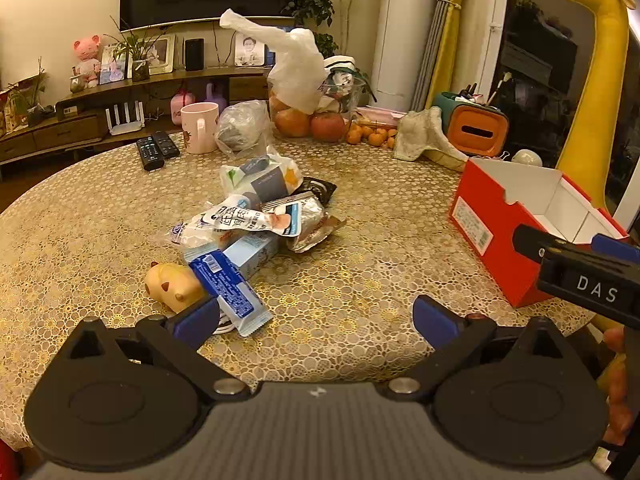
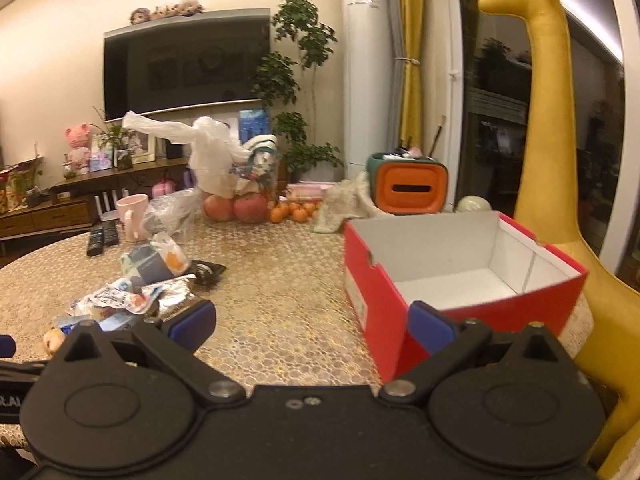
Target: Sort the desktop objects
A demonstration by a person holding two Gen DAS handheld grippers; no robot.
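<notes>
A pile of snack packets (image 1: 256,216) lies mid-table, with a blue wrapped bar (image 1: 226,292), a light blue box (image 1: 250,254) and a small yellow pig toy (image 1: 172,286) at its near end. An open red box (image 1: 492,240) with a white inside stands at the right; the right wrist view shows nothing inside it (image 2: 452,276). My left gripper (image 1: 316,322) is open and empty, its left finger beside the blue bar. My right gripper (image 2: 312,326) is open and empty, near the red box's front corner; it also shows in the left wrist view (image 1: 580,264). The pile also shows in the right wrist view (image 2: 132,296).
At the back of the table stand a pink mug (image 1: 199,128), two remotes (image 1: 156,149), a bag of fruit (image 1: 308,96), small oranges (image 1: 370,135), a cloth (image 1: 420,136) and an orange-green holder (image 1: 472,128). A yellow giraffe (image 2: 552,160) stands right of the table.
</notes>
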